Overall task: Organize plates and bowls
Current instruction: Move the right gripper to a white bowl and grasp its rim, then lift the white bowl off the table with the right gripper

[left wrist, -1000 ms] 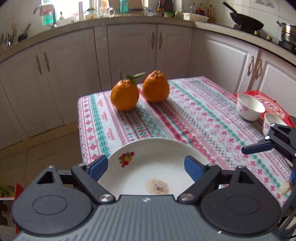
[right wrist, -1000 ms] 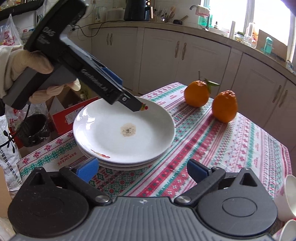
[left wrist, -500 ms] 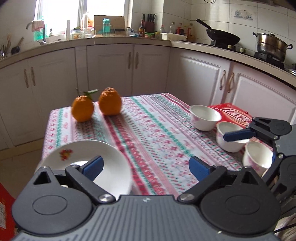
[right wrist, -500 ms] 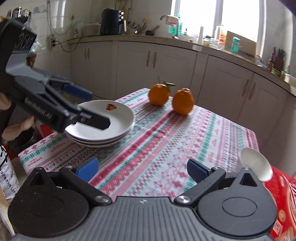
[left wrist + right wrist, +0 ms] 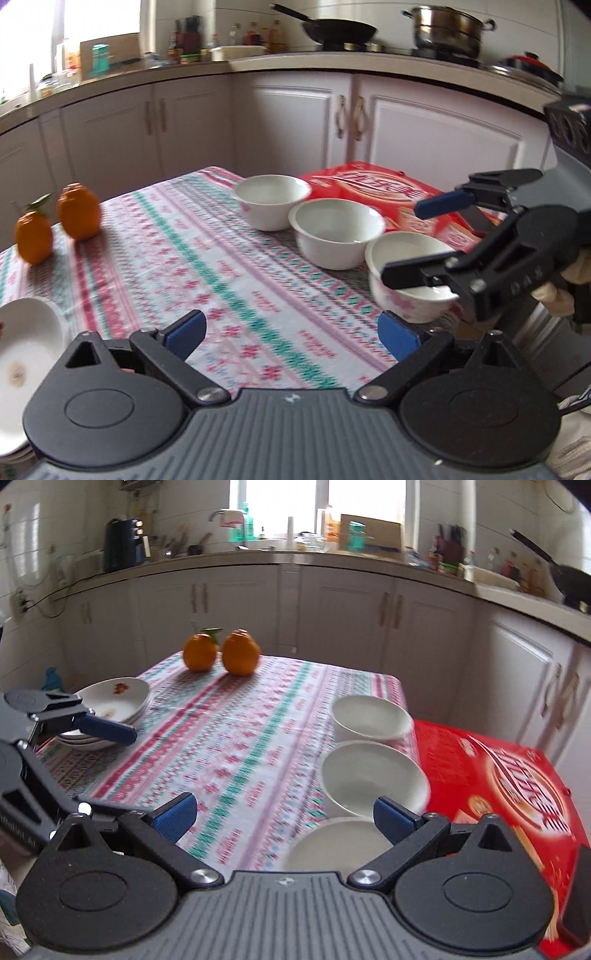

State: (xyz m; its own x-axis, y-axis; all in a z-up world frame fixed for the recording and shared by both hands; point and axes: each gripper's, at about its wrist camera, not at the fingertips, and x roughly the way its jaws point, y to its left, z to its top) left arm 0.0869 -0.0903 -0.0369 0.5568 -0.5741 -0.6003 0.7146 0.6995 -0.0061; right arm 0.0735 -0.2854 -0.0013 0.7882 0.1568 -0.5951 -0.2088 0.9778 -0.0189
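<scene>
On patterned tablecloth (image 5: 251, 738), nearest bowl (image 5: 332, 845) lies between right gripper's (image 5: 284, 812) spread jaws.

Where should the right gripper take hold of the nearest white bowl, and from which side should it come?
Probably at the rim of the nearest bowl, from above on its near side. The bowl stands upright with its mouth open, so one finger can go inside the thin wall and one outside. The right gripper is open there; the middle bowl crowds the far side.

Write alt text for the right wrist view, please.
Open tongs hover over the nearest of three white bowls lined up beside a red box on a patterned tablecloth. Stacked plates and two oranges sit farther back.
</scene>
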